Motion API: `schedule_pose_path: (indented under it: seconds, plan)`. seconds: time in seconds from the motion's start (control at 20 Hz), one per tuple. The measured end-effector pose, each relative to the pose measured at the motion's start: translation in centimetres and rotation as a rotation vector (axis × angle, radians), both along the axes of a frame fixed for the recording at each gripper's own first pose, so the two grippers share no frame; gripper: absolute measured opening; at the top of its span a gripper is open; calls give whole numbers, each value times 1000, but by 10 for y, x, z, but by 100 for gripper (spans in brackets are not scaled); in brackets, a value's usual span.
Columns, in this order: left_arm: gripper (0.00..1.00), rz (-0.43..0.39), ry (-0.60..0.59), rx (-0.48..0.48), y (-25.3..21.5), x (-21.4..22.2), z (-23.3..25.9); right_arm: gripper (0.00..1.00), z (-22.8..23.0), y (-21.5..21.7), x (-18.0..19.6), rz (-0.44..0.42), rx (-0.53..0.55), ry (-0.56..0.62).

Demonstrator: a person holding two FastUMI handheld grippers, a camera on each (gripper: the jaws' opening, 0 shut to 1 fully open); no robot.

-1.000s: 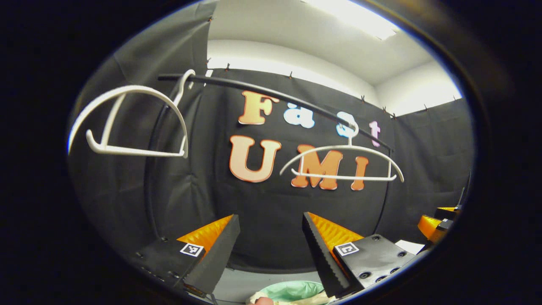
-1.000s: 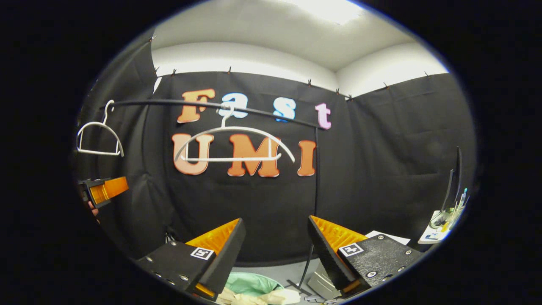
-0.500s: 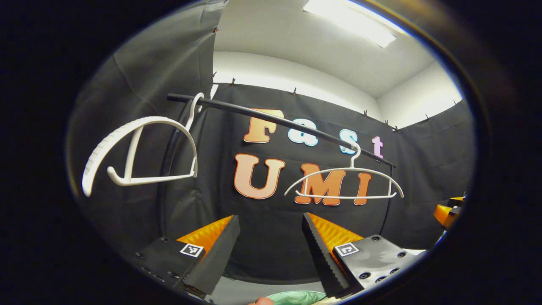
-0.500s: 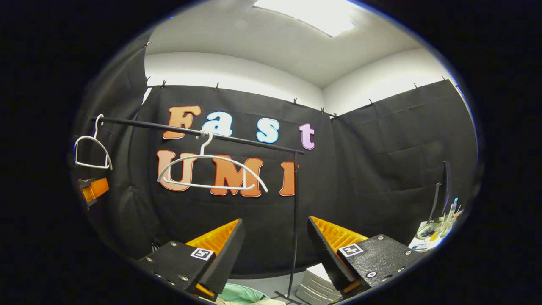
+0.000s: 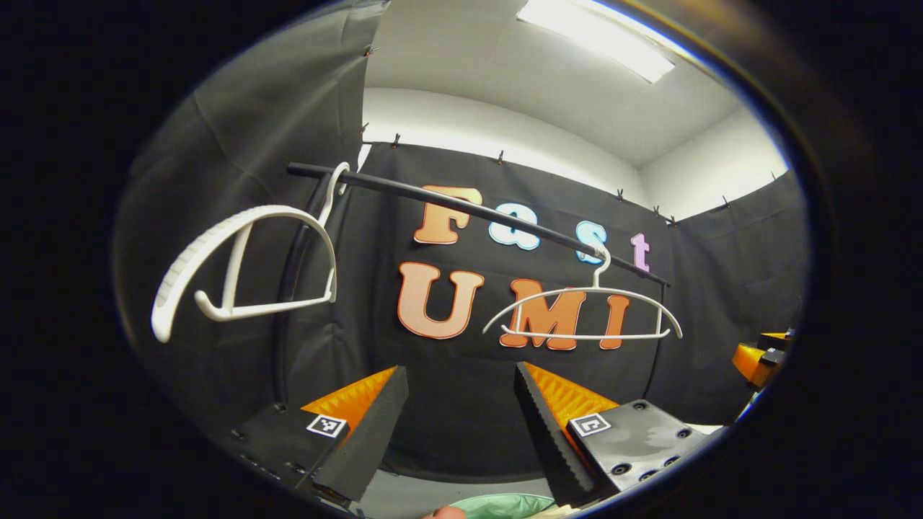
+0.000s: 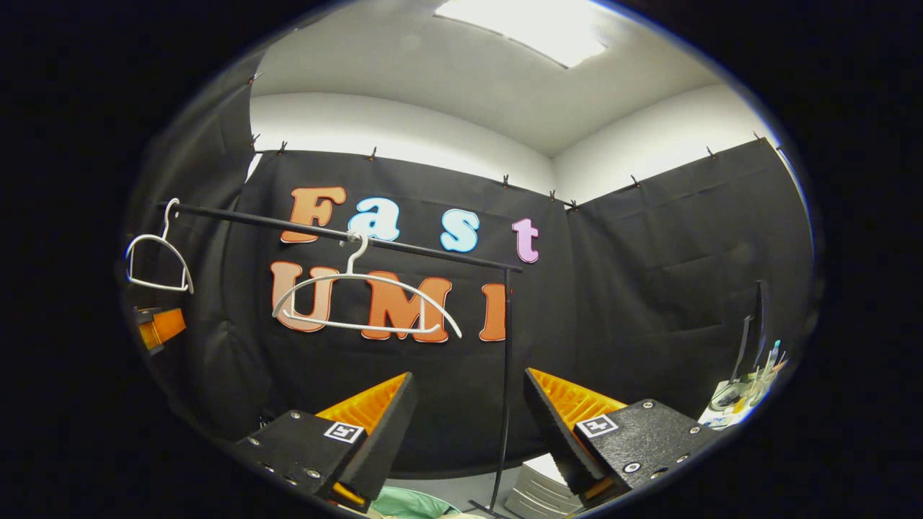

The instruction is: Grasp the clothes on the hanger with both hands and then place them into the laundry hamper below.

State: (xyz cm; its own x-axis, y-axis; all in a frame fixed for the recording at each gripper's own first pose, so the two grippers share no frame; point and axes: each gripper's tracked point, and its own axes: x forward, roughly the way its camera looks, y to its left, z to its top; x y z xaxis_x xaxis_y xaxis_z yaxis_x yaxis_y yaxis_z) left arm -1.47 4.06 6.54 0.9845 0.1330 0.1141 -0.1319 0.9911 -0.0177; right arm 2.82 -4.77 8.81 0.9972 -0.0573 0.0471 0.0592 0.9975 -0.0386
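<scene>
— What's up on the rail (image 5: 469,209)?
— Two bare white hangers (image 5: 238,270), one left, one right (image 5: 583,313).
— Your grippers?
— My left gripper (image 5: 461,425) and right gripper (image 6: 469,432) both gape wide, holding nothing.
— The clothes?
— Pale cloth (image 6: 433,515) lies in the green hamper (image 5: 505,504) below.

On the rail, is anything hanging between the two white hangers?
No. In the left gripper view the rail runs bare between the near hanger and the far hanger; both hangers carry no clothes.

Right gripper (image 6: 465,425) jaws spread wide, empty, facing two bare white hangers (image 6: 364,303) on the black rail (image 6: 433,251).
</scene>
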Motion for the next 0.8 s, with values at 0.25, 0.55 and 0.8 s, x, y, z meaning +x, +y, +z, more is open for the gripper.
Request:
schedule_pose_path:
  seconds: [0.25,0.55,0.8]
  plan:
    - [93,2,-23,20,1,0,8,92,1,11,-2,31,-15,11]
    - [96,-20,-23,8,-6,6,5,91,2,16,-2,48,-21,14]
    - [96,-20,-25,4,-8,7,3,91,-4,8,-4,26,-32,30]
